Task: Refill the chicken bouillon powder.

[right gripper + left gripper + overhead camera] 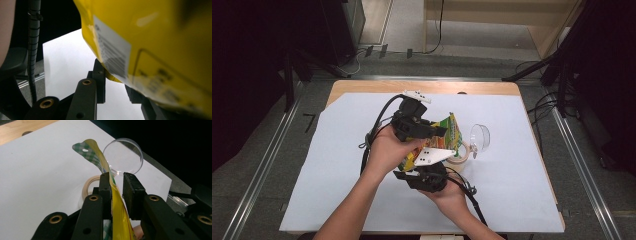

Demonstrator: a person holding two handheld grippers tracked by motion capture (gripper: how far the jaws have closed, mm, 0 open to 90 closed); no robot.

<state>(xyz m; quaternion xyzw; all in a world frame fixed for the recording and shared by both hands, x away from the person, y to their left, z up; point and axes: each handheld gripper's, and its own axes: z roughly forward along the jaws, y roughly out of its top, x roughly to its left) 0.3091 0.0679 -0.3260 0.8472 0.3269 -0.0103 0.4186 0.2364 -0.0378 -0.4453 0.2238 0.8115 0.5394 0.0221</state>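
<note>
Over the desk point(337, 150), both the left tool point(116, 182) and right tool point(113, 77) are clamped on the yellow snack bag point(120, 220).

One yellow snack bag point(447, 131), one tape roll point(460, 153), one clear lid point(480, 138)

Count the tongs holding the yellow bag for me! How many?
2. The left tongs have the bag's thin edge between their pads, near the tape roll and clear dish. The right tongs hold the bag from below, nearer the person.
</note>
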